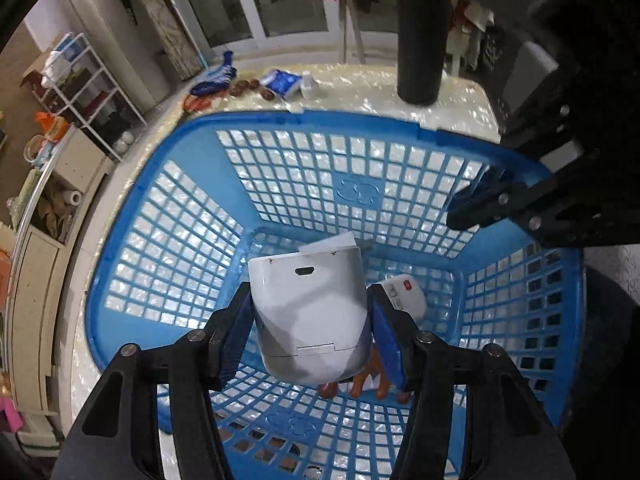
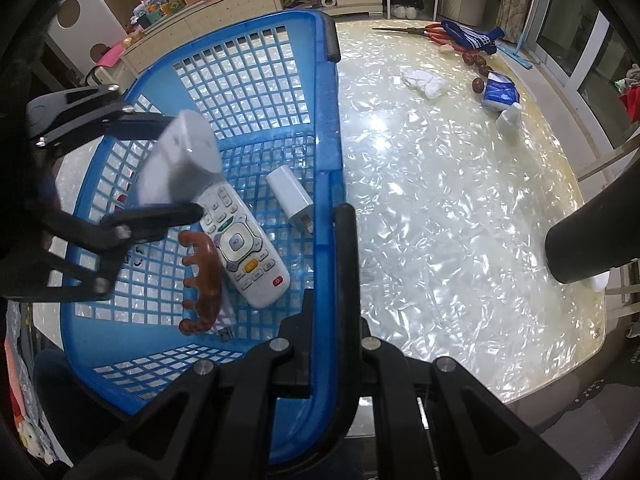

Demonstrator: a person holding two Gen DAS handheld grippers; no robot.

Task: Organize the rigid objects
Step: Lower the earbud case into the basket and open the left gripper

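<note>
My left gripper (image 1: 310,300) is shut on a white rounded device (image 1: 312,312) with a small port in its end, and holds it tilted inside the blue lattice basket (image 1: 304,118). In the right wrist view the same device (image 2: 180,160) hangs between the left gripper's (image 2: 182,166) black fingers above a white remote (image 2: 244,248). A brown toothed comb (image 2: 200,280) and a white charger block (image 2: 290,198) also lie on the basket floor. My right gripper (image 2: 330,256) is shut on the basket's near rim (image 2: 324,184).
The basket stands on a shiny pearly table (image 2: 440,200). A tall black cylinder (image 2: 576,248) stands to the right. At the far side lie a blue tissue pack (image 2: 500,92), a small white bottle (image 2: 508,118), a white cloth (image 2: 426,82), blue socks (image 2: 472,38) and red-handled scissors (image 2: 424,32).
</note>
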